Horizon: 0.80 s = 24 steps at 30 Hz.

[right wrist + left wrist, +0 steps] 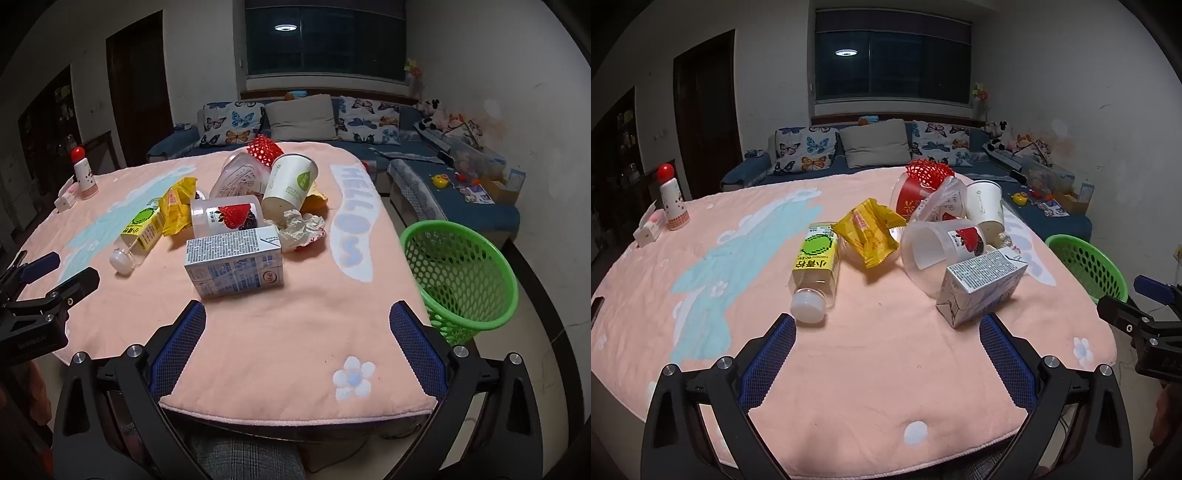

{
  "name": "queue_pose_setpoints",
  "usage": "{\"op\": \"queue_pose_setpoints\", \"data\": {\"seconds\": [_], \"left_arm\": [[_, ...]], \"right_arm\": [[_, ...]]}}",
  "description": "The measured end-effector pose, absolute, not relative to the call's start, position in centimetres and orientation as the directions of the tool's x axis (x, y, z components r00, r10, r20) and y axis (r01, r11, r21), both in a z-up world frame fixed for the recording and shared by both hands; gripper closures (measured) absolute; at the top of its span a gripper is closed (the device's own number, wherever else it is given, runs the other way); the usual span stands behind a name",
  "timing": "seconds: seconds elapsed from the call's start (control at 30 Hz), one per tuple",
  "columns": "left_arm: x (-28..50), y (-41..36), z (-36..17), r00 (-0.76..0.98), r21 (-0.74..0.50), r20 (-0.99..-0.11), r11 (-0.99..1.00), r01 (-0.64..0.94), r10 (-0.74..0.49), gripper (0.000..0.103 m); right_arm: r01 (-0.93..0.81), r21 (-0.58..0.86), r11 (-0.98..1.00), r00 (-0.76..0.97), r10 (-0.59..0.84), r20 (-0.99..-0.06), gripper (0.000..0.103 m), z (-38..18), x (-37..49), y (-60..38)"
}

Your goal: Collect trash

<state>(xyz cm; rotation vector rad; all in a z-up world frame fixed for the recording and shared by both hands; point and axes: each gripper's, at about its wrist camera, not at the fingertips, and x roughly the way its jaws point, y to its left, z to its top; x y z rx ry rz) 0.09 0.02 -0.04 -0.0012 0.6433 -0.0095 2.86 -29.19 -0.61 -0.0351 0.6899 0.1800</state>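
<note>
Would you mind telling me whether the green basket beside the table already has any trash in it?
It looks empty: the green basket shows only bare mesh inside, though its very bottom is hidden.

- The green basket (1086, 266) sits behind the table edge in the left wrist view, so only its upper rim and part of the wall show.
- The right gripper (1145, 317) is cut off by the picture's right edge there.
- The left gripper (40, 280) is cut off by the left edge of the right wrist view.
- The yellow wrapper (177, 206) hides part of the bottle (142, 230).
- The red net (264, 149) is partly hidden behind the paper cup (290, 182) and a clear cup (240, 177).
- The print on the milk carton (234, 262) is too small to read.
- The shelves (48, 122) at far left are too dark to make out.
</note>
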Motion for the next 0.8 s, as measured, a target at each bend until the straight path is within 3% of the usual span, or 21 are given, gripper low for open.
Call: {"op": "queue_pose_setpoints", "data": {"seconds": [0.8], "left_arm": [[0.0, -0.2, -0.4, 0.797, -0.001, -0.604, 1.0, 0.008, -0.007, 0.007]], "right_arm": [[-0.176, 0.019, 0.984, 0.765, 0.149, -0.627, 0.004, -0.2, 2.5, -29.3]]}}
